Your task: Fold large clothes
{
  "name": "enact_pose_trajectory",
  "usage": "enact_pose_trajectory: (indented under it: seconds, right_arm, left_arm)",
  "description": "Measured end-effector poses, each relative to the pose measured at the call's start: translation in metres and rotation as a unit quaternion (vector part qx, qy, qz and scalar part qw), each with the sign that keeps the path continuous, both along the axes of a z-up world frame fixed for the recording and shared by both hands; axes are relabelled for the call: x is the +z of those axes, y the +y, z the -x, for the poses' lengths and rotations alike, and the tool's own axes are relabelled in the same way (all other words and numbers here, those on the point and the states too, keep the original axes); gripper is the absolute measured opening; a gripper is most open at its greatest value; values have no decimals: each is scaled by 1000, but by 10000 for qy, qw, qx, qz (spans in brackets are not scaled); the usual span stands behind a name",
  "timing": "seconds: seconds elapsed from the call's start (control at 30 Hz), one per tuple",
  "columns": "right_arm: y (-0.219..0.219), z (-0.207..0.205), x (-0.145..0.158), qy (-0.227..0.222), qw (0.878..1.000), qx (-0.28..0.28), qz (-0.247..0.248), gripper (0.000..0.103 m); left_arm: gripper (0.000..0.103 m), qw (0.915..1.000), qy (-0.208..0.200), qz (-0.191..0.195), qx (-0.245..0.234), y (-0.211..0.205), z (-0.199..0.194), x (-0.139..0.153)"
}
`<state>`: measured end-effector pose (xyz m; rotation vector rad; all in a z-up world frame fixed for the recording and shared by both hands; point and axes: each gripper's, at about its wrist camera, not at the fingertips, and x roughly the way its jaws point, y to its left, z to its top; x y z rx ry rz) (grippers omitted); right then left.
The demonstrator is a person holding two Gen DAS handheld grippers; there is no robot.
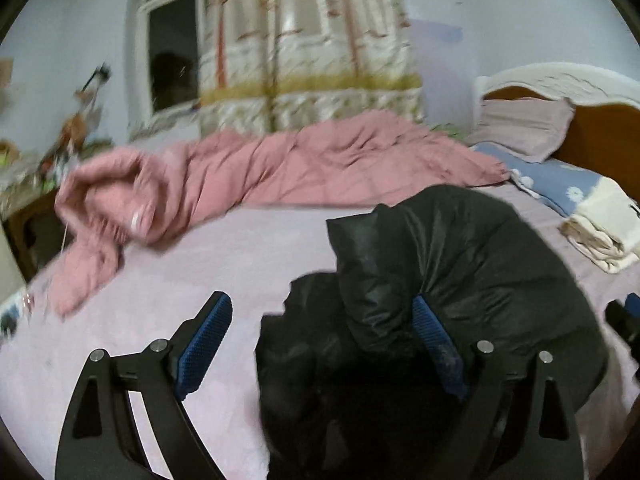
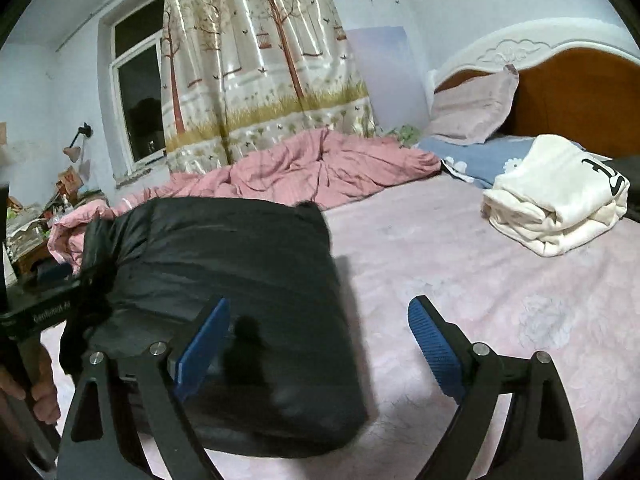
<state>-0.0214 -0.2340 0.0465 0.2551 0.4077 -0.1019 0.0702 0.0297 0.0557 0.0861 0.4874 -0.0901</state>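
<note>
A black puffy jacket (image 1: 460,272) lies bunched on the pink bed sheet (image 1: 200,280). My left gripper (image 1: 320,316) is open just above its left end, with black fabric between and under the blue pads (image 1: 208,332). In the right wrist view the jacket (image 2: 224,280) is a thick folded bundle on the left. My right gripper (image 2: 320,320) is open over its right edge, left pad (image 2: 204,340) above the jacket, right pad (image 2: 434,344) above the sheet (image 2: 480,280). The left gripper body (image 2: 36,316) shows at the jacket's far left end.
A pink quilt (image 1: 280,168) lies crumpled along the bed's far side. A folded cream garment (image 2: 556,208) sits at the right near a blue pillow (image 2: 472,156) and a pink pillow (image 2: 472,108) by the headboard. A cluttered side table (image 2: 32,232) stands at the left.
</note>
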Motion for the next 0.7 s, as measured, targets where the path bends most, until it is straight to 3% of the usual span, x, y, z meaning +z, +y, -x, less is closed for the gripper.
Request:
enact_pose_trajectory:
  seconds: [0.07, 0.13, 0.37, 0.53, 0.7]
  right_arm:
    - [-1, -4, -4, 66, 10000, 13, -18, 92]
    - [1, -6, -6, 101, 9999, 3, 46, 92]
    - [6, -8, -7, 14, 9998, 191, 104, 92]
    - [5, -11, -9, -13, 9997, 263, 23, 103]
    - [3, -14, -10, 28, 9992, 397, -89, 103]
  left_arm:
    - [91, 9999, 114, 90, 84, 13, -2, -18]
    - [91, 9996, 188, -52, 219, 18, -2, -34]
    - [92, 9978, 598, 24, 280, 28, -9, -64]
    - [92, 9954, 869, 299, 262, 31, -16, -73]
    - [92, 9927, 1043, 571, 228, 33, -18, -77]
